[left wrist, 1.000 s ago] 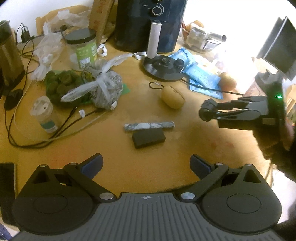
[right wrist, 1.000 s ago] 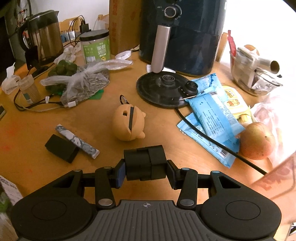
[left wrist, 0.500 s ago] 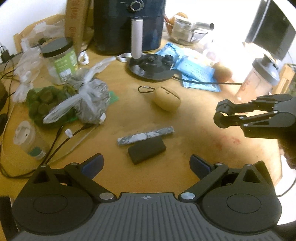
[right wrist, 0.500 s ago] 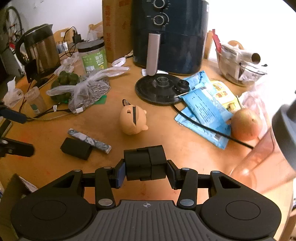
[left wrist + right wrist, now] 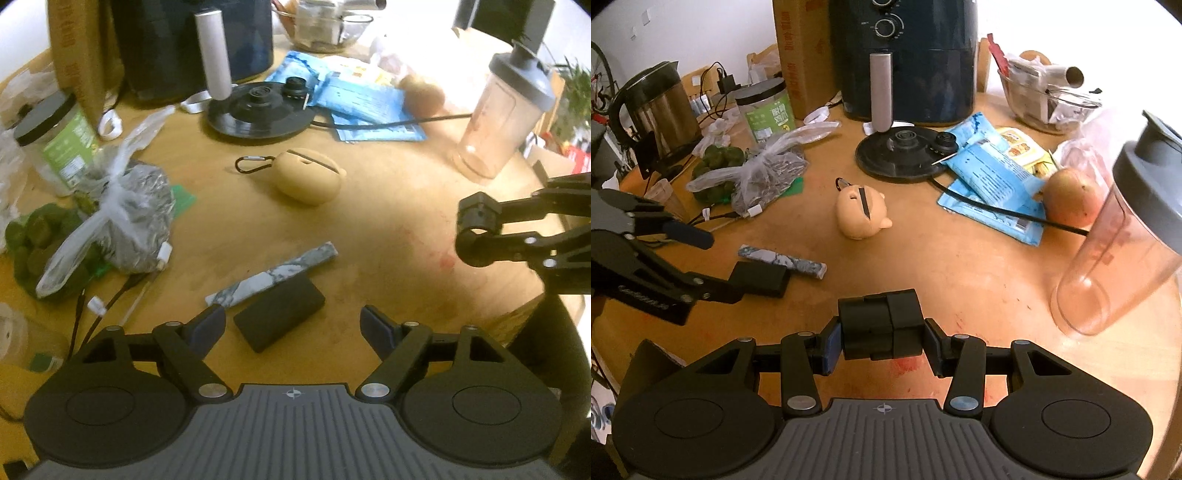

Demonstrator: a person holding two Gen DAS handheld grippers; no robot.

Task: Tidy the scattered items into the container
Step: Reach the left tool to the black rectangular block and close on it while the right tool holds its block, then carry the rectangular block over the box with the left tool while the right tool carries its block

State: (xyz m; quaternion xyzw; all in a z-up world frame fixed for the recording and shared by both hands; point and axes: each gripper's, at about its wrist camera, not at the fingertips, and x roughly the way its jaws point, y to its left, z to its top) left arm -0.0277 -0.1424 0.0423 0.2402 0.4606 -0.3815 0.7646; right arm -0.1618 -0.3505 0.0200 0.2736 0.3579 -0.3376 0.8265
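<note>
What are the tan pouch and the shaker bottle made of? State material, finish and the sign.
Tan pouch: probably silicone or soft rubber; matte, rounded moulded shape, metal carabiner clipped on.
Shaker bottle: likely clear plastic, pink-tinted; table shows through, with an opaque grey lid.

Cluttered round wooden table, white wall

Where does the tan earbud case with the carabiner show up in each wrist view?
Left wrist: tan earbud case sits above centre, carabiner to its left.
Right wrist: same case lies centre, slightly left, carabiner behind it.
Shared landmark: the round black kettle base just beyond the case in both views.
</note>
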